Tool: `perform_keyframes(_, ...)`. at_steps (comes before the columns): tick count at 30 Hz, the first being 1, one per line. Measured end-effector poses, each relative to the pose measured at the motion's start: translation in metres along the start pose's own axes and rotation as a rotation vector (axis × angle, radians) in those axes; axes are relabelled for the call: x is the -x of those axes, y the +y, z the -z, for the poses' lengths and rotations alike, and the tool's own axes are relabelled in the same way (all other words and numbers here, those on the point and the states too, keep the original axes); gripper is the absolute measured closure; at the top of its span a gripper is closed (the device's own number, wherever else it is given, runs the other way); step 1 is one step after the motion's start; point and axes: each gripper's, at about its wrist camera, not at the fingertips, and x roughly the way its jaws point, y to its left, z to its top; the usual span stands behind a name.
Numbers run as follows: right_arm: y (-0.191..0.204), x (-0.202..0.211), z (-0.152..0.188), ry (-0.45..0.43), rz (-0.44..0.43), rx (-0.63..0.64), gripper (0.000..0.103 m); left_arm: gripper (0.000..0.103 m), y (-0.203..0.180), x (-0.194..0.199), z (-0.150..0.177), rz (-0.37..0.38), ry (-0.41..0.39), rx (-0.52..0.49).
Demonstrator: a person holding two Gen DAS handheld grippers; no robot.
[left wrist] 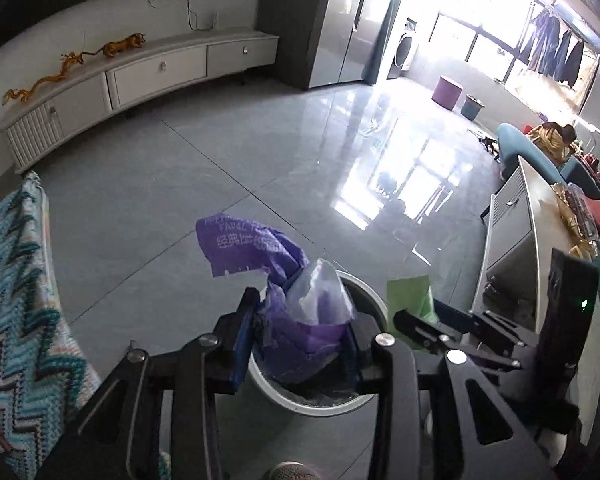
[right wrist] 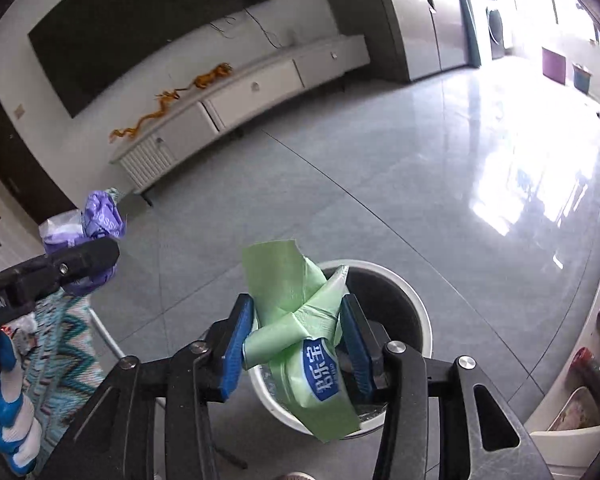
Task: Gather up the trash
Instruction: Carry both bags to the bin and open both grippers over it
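Harsh window (left wrist: 496,36) glare on glossy floor (left wrist: 380,168); fisheye-warped edges.

Both my grippers are pitched steeply down and sitting close side by side right now. My left gripper (left wrist: 300,332) has its blue pads (left wrist: 241,344) pinched on a crumpled purple wrapper (left wrist: 295,320), and from the right wrist view its black finger pokes in at the left edge. My right gripper (right wrist: 295,344) is clamped the same way on a folded green wrapper (right wrist: 300,320), blue pads (right wrist: 235,344) either side of it.
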Motion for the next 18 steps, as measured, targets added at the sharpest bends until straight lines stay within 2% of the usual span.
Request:
perform_keyframes(2, -0.012, -0.013, -0.001, 0.016, 0.021, -0.024, 0.040, 0.049, -0.003, -0.014, -0.006, 0.030, 0.016, 0.016)
perform_keyframes(4, -0.019, -0.020, 0.000, 0.028, 0.036, -0.042, 0.038, 0.038, -0.003, -0.022, -0.009, 0.050, 0.018, 0.030)
perform_keyframes(7, -0.024, -0.023, 0.004, 0.040, 0.051, -0.060, 0.037, 0.036, -0.005, -0.025, -0.012, 0.072, 0.024, 0.046)
perform_keyframes(9, -0.026, -0.021, 0.006, 0.038, 0.053, -0.068, 0.037, 0.036, -0.005, -0.017, -0.010, 0.060, 0.009, 0.039)
perform_keyframes(16, -0.005, 0.003, -0.001, -0.018, 0.047, -0.048, 0.037, 0.036, 0.006, 0.042, -0.009, -0.108, -0.126, 0.050)
perform_keyframes(18, 0.004, 0.015, -0.004, -0.045, 0.037, -0.031, 0.037, 0.032, 0.015, 0.068, -0.007, -0.163, -0.177, 0.067)
